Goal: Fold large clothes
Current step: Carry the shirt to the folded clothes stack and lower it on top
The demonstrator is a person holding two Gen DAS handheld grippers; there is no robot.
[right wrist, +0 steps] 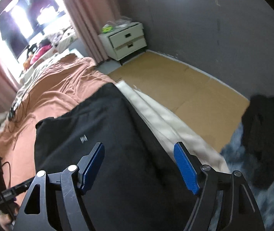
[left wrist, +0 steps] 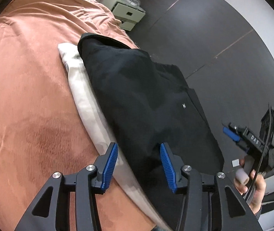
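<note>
black cloth (left wrist: 146,96) fills the space right under both our claws: a large dark garment lying folded on the bed (left wrist: 31,77), on top of a pale cream piece (left wrist: 83,96) that shows as a strip along one side. a small light logo (left wrist: 183,105) sits on the upper face.

we judge we are between folds. the garment looks already doubled into a rough long panel, and neither claw holds any of it. the left claw (left wrist: 139,165) stands partly open, its blue pads apart with the near end of the black cloth showing between them, but the pads do not press on it. the right claw (right wrist: 140,165) gapes wider, empty, hanging over the black cloth with the cream strip (right wrist: 165,119) just past its outer pad. in the left view the right claw (left wrist: 231,132) appears off to the side, beside the garment's edge, with the hand (left wrist: 252,184) that carries it below.

next, we think, comes a fresh grip: each claw needs to come down on a near corner or edge of the black layer alone, without pinching the cream piece beneath, then carry that edge over toward the far end. the cloth looks soft and thick, so a shallow bite may slip.

outward from the garment, the rust-coloured blanket (right wrist: 60,88) is rumpled toward the head of the bed. beyond stand a white nightstand (right wrist: 125,40), pink curtains (right wrist: 86,19), and a heap of dark clothes (right wrist: 262,130) on the floor.
</note>
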